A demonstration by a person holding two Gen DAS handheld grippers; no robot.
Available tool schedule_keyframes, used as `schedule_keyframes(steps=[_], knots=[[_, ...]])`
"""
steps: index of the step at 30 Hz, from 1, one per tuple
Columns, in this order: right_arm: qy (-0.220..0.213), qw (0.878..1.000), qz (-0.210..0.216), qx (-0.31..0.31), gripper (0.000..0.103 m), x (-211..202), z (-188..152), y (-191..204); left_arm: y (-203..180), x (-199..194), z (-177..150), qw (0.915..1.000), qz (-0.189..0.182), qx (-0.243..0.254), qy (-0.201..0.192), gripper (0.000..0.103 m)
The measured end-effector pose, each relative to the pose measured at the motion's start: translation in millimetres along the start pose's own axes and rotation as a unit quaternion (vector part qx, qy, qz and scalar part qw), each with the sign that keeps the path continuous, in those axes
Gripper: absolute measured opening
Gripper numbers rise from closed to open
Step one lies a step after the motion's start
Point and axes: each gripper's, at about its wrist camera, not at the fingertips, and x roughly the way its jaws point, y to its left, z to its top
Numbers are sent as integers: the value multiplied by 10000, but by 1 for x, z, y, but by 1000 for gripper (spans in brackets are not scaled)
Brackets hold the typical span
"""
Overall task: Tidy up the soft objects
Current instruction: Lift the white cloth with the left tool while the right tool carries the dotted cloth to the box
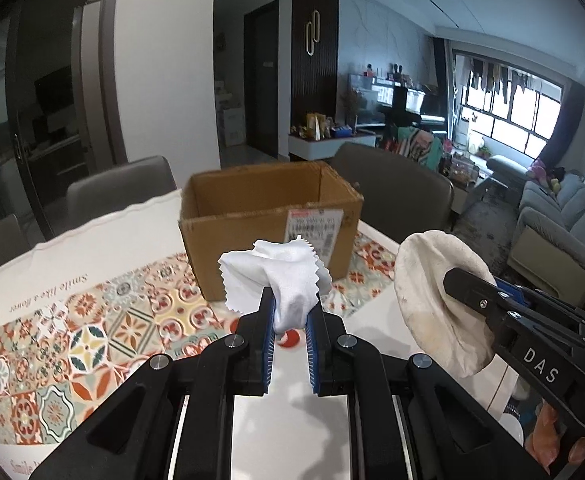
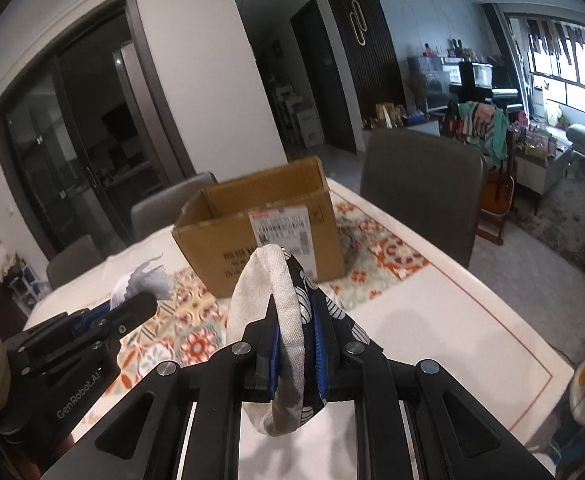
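Left wrist view: my left gripper has its blue-padded fingers pinching a crumpled white cloth with zigzag-cut edges, which bunches up above and ahead of the fingertips, clear of the white table. Straight beyond the fingers stands the open brown cardboard box with a shipping label, resting on a patterned tile-print mat. Off to the right of these fingers I see my right gripper clamped on a round cream fabric pad. In the right wrist view, that gripper's fingers grip the pad edge-on; its far face is black with white leaf outlines. The box sits just past the fingertips, and the left gripper with its cloth hangs lower left.
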Motion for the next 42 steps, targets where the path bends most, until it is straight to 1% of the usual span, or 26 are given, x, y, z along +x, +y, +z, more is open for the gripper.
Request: schedule_keyframes(steps=[10, 20, 30, 40, 42], knots=[[-442, 9988, 130, -165, 15, 3, 32, 15, 13, -5, 32, 9993, 124, 10, -356, 15], [-818, 9962, 215, -219, 15, 20, 68, 20, 26, 10, 59, 9985, 121, 24, -537, 15], [-948, 9947, 257, -307, 15, 45, 90, 26, 35, 37, 75, 9982, 139, 52, -573, 15], [-1050, 9925, 366, -501, 15, 75, 111, 28, 49, 69, 91, 9986, 162, -22, -494, 15], [-1046, 9923, 386, -531, 15, 82, 115, 29, 52, 77, 96, 9988, 116, -61, -482, 15]])
